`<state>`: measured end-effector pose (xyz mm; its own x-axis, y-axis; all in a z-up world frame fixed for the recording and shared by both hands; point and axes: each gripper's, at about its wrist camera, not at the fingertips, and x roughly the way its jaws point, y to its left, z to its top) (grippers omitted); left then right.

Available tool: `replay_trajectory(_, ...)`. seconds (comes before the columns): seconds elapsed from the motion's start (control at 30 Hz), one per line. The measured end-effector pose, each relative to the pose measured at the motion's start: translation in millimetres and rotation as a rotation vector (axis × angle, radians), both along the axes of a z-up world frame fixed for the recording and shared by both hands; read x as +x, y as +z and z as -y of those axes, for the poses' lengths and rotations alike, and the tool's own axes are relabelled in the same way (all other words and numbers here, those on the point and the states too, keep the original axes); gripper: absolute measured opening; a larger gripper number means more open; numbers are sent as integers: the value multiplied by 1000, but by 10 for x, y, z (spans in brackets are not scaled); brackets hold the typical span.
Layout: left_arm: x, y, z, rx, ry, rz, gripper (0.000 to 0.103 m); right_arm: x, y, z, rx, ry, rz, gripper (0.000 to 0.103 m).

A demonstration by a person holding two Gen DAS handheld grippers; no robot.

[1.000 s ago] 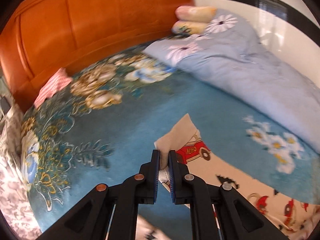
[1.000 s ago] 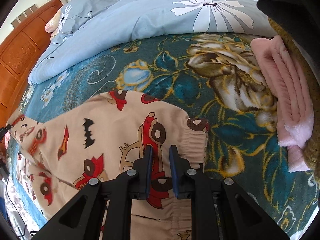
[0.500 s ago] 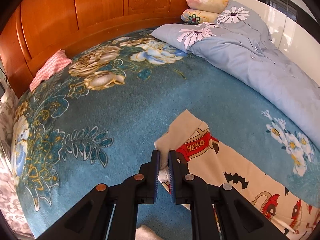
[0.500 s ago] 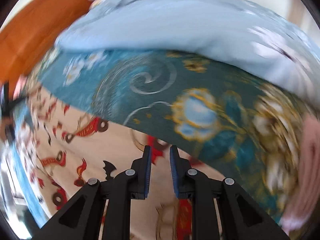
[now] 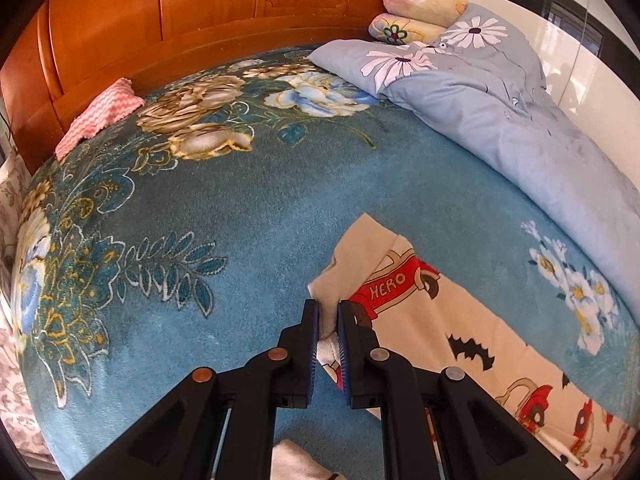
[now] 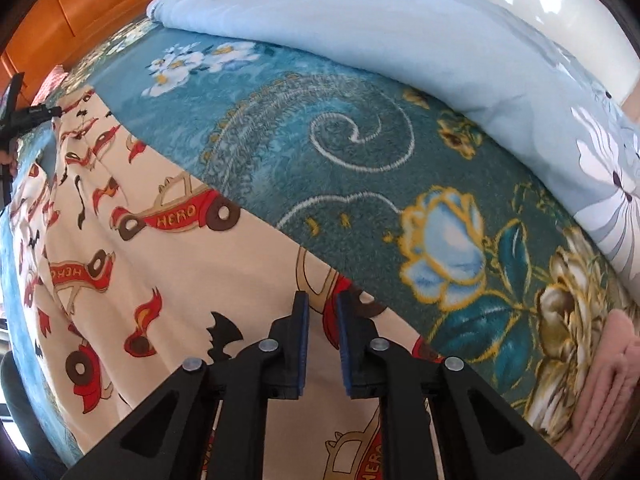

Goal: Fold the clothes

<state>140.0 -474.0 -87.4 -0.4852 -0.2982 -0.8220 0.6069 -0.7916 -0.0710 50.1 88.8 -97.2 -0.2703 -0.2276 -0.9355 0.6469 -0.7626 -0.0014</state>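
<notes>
bed: orange wooden headboard (image 5: 200, 12), teal floral blanket (image 5: 240, 200)
wall: glossy white panel (image 5: 580, 64), daylight reflections

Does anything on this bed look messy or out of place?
Mostly the blue duvet, pushed in a rumpled heap to one side of the bed. The cartoon-car garment lies fairly flat, one corner pinched in the left gripper. Nothing spilled or torn.
</notes>
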Motion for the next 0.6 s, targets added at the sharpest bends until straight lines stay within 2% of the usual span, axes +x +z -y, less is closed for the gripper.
replay_trajectory(0.03, 10, -6, 9, 5, 1, 0, 12, -34, 17, -20, -12, -12, -3, 15)
replay_trajectory(0.13, 37, -28, 31, 18, 6, 6, 13, -159, -21, -64, -7, -43, 33, 31)
replay_trajectory(0.17, 43, -38, 35, 20, 6, 8, 13, -176, -35, -61, -5, -40, 41, 33)
replay_trajectory(0.4, 62, -91, 52, 39, 16, 11, 14, -84, -47, -36, 11, 18, 53, 35)
replay_trajectory(0.43, 62, -93, 57, 41, 16, 10, 14, -52, -37, -32, 17, 28, 50, 27)
replay_trajectory(0.47, 63, -93, 62, 44, 17, 9, 14, -11, -28, -12, 25, 36, 43, 13)
replay_trajectory(0.5, 64, -93, 67, 47, 18, 7, 14, 35, -22, 16, 36, 45, 33, 8)
replay_trajectory(0.6, 61, -55, 75, 47, 18, -6, 14, 157, -14, 98, 81, 63, -11, 4)
